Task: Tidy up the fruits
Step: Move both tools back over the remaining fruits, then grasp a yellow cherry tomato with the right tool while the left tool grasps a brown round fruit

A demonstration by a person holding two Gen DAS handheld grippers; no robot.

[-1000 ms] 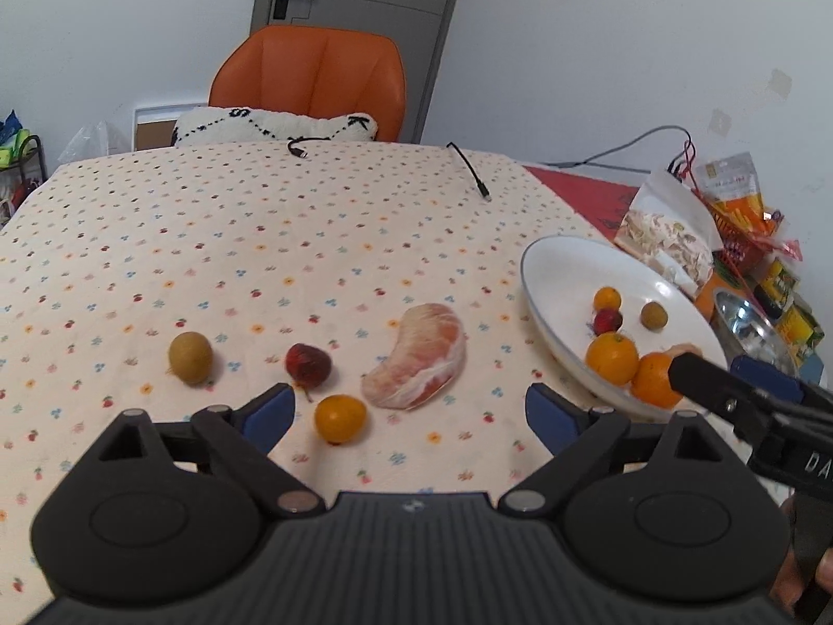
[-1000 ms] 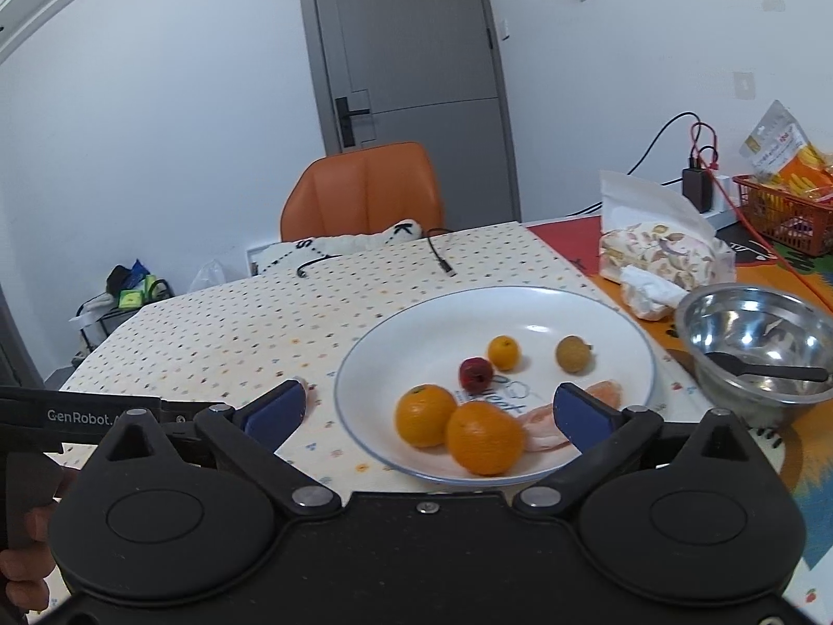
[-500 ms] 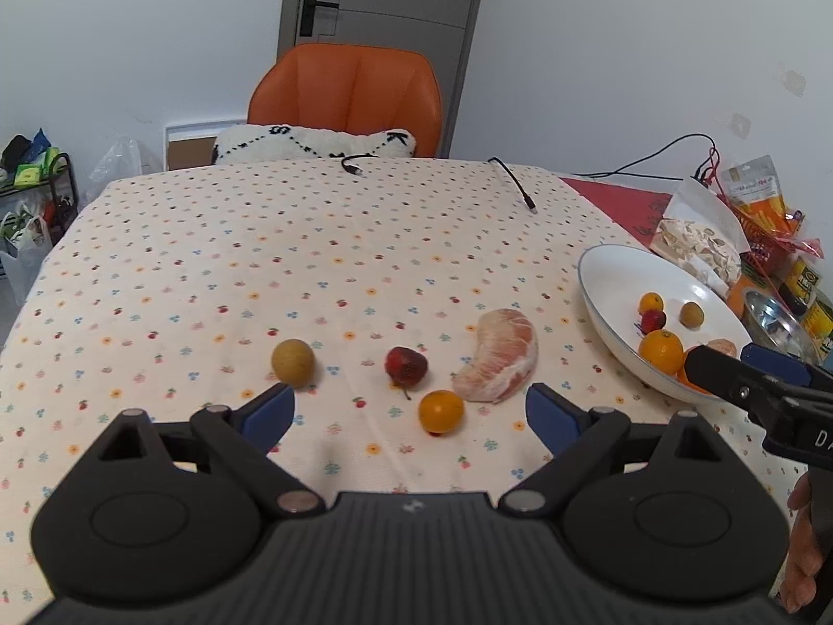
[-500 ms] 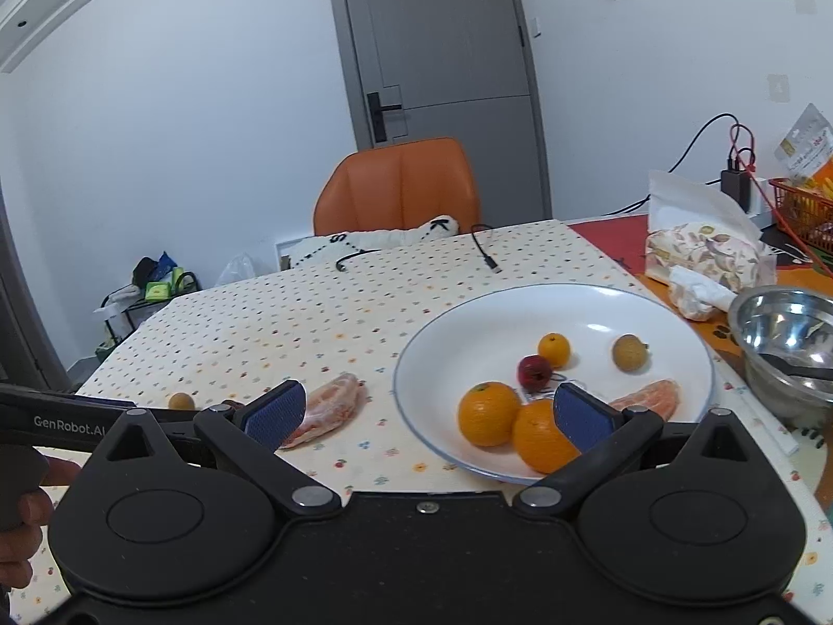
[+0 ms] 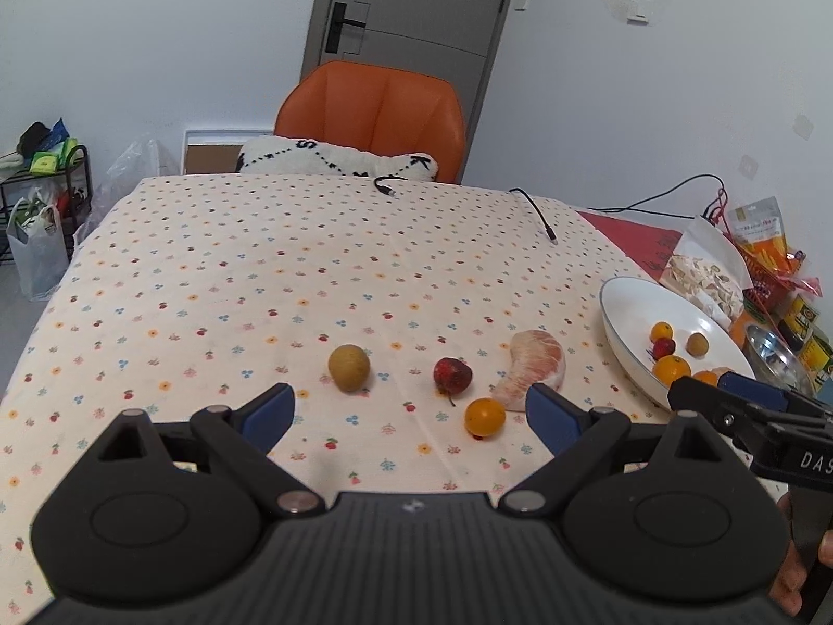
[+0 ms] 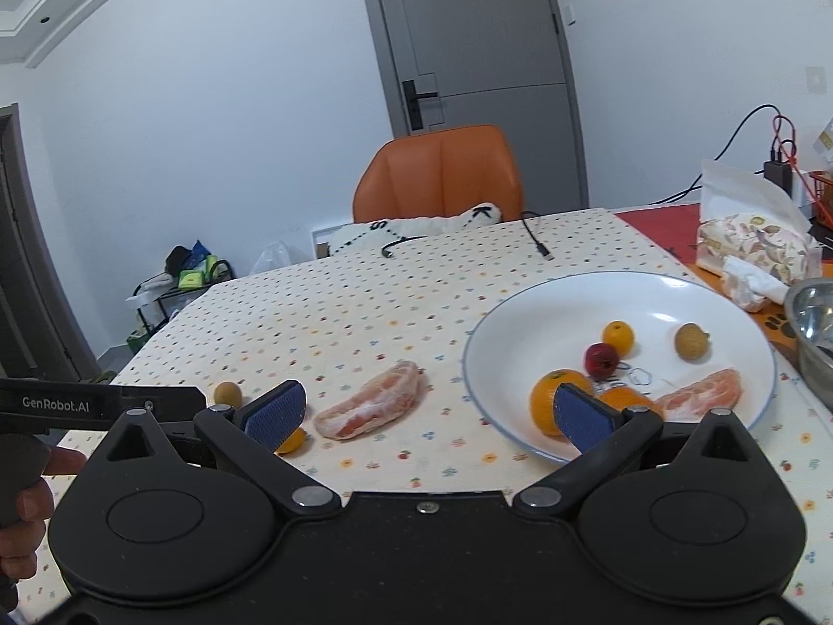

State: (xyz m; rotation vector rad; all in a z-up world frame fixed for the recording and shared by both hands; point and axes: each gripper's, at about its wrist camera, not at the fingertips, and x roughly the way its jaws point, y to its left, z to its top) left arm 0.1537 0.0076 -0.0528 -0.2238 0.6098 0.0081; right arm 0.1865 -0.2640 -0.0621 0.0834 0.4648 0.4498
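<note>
On the flowered tablecloth lie a brown longan (image 5: 349,367), a red fruit (image 5: 453,375), a small orange (image 5: 484,416) and a peeled pomelo segment (image 5: 531,377). My left gripper (image 5: 411,409) hovers open just short of them, nothing between its pads. The white plate (image 6: 520,312) holds two oranges (image 6: 554,401), a red fruit (image 6: 601,359), a small orange (image 6: 618,337), a longan (image 6: 691,342) and a pomelo piece (image 6: 703,396). My right gripper (image 6: 427,414) is open and empty, between the loose pomelo segment (image 6: 372,406) and the plate's near rim.
An orange chair (image 5: 372,109) with a white cushion (image 5: 338,159) stands at the far edge. A black cable (image 5: 536,213) lies on the cloth. To the right of the plate are a steel bowl (image 6: 812,333), a tissue pack (image 6: 755,245) and snack bags (image 5: 760,239).
Both grippers have swung to the left. The loose fruits now sit nearer the middle of the left view, and the table's pomelo segment has come into the right view. Both sets of jaws stayed open.
</note>
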